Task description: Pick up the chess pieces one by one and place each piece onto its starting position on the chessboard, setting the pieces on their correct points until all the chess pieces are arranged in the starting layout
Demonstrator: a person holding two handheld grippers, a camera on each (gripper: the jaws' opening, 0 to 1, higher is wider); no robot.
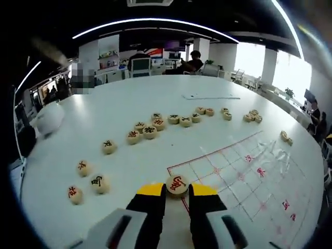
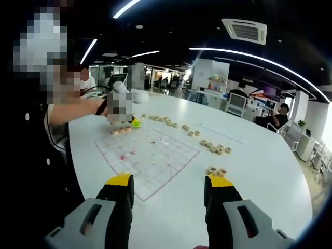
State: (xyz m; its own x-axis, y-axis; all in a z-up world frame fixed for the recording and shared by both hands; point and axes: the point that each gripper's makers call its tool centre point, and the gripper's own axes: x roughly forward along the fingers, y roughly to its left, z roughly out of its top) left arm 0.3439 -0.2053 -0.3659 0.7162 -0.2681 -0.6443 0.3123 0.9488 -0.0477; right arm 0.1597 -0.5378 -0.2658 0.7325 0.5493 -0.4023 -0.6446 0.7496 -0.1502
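Between my left gripper's (image 1: 177,193) yellow-tipped fingers (image 1: 151,190) sits a round wooden chess piece (image 1: 177,183) with a red character, and both tips touch its sides. The piece is at the near corner of the clear chessboard sheet (image 1: 244,176) with red lines. Loose pieces lie beyond it in a curved row (image 1: 150,130), with more to the left (image 1: 99,182). My right gripper (image 2: 170,182) hangs open over the board's (image 2: 150,155) near edge with nothing in it. From there I see the left gripper (image 2: 135,122) at the board's far corner, beside two pieces (image 2: 120,130).
A white rounded object (image 1: 49,118) lies at the table's left edge. A flat sheet (image 1: 210,97) lies far across the white table (image 1: 129,98). More pieces sit right of the board (image 2: 213,149) and near the front (image 2: 215,171). A person's arm (image 2: 72,111) reaches in from the left.
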